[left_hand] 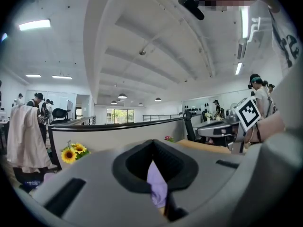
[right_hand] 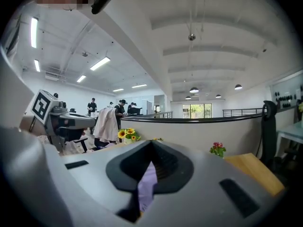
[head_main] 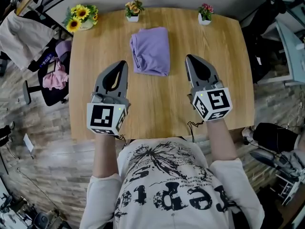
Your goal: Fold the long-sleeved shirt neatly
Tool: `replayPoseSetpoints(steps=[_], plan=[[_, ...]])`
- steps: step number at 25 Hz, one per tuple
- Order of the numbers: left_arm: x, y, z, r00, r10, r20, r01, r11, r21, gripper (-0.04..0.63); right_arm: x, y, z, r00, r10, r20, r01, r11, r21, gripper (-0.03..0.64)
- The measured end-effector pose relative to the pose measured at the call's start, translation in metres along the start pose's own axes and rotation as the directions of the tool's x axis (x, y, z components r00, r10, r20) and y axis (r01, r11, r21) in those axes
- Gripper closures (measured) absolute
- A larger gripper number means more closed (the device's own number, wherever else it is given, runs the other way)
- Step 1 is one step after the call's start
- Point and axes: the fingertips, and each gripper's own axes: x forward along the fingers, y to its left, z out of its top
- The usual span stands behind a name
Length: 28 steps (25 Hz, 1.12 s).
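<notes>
Wooden worktop (head_main: pixel 105 42) carries a folded purple shirt (head_main: pixel 151 51); left gripper (head_main: pixel 123 66) and right gripper (head_main: pixel 190 60) hover beside it, both with jaws closed on nothing.

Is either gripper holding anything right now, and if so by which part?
Nothing is held. The left gripper and right gripper are both shut and empty; the folded purple shirt lies on the table between them.

Shirt (head_main: pixel 150 50) on table (head_main: pixel 157 104), just before middle flowerpot (head_main: pixel 134 9); sunflowers (head_main: pixel 81 17) far left
</notes>
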Motion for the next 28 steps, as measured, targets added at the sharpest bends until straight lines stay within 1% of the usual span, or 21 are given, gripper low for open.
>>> replayPoseSetpoints(steps=[2, 4, 6, 8, 12, 16, 19, 25, 28], plan=[[-0.007, -0.008, 0.003, 1.0, 0.003, -0.006, -0.003, 1.0, 0.004, 0.591, -0.016, -0.004, 0.002, 1.0, -0.013, 0.014, 0.013, 1.0, -0.01, 0.62], [-0.015, -0.013, 0.004, 1.0, 0.023, -0.01, -0.023, 1.0, 0.006, 0.591, -0.028, -0.005, 0.001, 1.0, -0.015, 0.017, 0.015, 1.0, -0.025, 0.62], [-0.023, -0.016, 0.007, 0.999, 0.042, -0.004, -0.042, 0.999, -0.009, 0.592, -0.039, -0.006, 0.0, 1.0, -0.013, 0.018, 0.014, 0.999, -0.031, 0.621], [-0.03, -0.022, 0.008, 0.999, 0.046, 0.004, -0.046, 0.998, -0.032, 0.591, -0.05, -0.008, -0.003, 1.0, -0.02, 0.015, 0.021, 0.999, -0.03, 0.621], [-0.039, -0.037, 0.007, 1.0, 0.028, 0.007, -0.027, 0.999, -0.044, 0.592, -0.07, -0.012, -0.005, 0.999, -0.035, 0.012, 0.035, 0.999, -0.016, 0.621], [-0.043, -0.044, 0.004, 1.0, 0.012, 0.009, -0.012, 0.999, -0.048, 0.592, -0.082, -0.009, -0.004, 1.0, -0.025, 0.01, 0.026, 0.998, -0.054, 0.623], [-0.042, -0.047, 0.005, 1.0, 0.005, 0.008, -0.004, 0.999, -0.042, 0.592, -0.087, -0.007, -0.003, 1.0, -0.015, 0.011, 0.015, 0.998, -0.061, 0.623], [-0.042, -0.051, 0.007, 1.0, 0.005, -0.006, -0.005, 1.0, -0.029, 0.591, -0.09, -0.006, 0.0, 0.999, -0.017, 0.028, 0.018, 0.999, -0.04, 0.623], [-0.044, -0.05, 0.005, 1.0, 0.01, -0.011, -0.01, 0.999, -0.035, 0.592, -0.091, -0.006, 0.001, 0.999, -0.019, 0.035, 0.02, 1.0, -0.024, 0.623]])
